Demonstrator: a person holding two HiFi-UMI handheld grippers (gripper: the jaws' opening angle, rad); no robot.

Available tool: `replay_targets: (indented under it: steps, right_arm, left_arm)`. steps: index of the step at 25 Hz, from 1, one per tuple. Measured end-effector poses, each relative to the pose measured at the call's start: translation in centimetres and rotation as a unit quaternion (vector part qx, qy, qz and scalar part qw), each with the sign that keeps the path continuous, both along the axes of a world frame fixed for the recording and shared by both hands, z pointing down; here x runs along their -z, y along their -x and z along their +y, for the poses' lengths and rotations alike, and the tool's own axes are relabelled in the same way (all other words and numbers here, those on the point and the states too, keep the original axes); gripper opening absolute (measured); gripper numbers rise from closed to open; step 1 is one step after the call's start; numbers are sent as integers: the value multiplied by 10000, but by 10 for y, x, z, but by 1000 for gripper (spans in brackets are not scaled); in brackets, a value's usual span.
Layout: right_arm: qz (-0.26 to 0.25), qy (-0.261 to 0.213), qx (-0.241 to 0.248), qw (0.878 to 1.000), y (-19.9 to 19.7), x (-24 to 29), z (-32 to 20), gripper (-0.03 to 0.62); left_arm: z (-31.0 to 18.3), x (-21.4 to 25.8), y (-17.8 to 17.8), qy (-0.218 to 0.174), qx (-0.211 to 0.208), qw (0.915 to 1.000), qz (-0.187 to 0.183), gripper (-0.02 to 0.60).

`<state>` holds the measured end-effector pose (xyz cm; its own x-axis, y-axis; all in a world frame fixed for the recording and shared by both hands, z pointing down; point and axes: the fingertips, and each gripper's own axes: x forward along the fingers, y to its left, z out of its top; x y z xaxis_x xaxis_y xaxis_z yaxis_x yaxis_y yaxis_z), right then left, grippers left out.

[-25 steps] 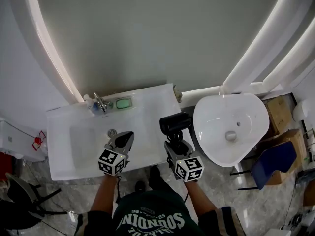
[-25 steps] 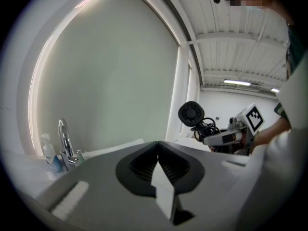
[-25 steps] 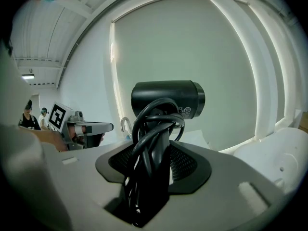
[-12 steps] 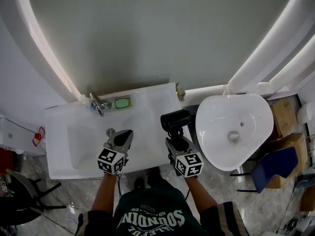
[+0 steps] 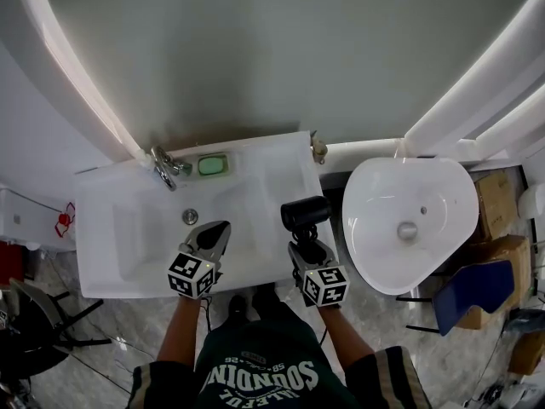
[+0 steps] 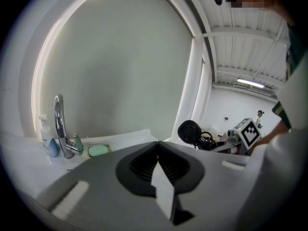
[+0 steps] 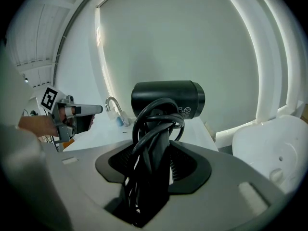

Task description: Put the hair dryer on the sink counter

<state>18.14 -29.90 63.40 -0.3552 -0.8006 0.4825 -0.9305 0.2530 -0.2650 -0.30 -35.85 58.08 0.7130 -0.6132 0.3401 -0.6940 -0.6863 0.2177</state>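
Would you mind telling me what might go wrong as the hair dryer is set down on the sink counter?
The hair dryer in the right gripper hangs close to the right edge of the counter; set down there, it might roll off. The cord is wound in loops between the jaws, so it may snag on release. Placed further left, it could slide into the basin.

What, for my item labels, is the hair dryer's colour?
The hair dryer is black all over; the right gripper view shows it best.
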Motion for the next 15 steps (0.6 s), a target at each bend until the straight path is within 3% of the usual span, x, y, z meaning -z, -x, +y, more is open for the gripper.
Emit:
replay_targets:
  steps: [7, 15]
  right_arm:
    - [63, 260, 39, 9996, -8, -26, -19, 195]
    - [153, 714, 23, 9973, -9, -65, -61, 195]
  left_arm:
    - [6, -3, 6, 50, 174, 9997, -154, 52]
    - [13, -9, 39, 174, 649, 9973, -299, 52]
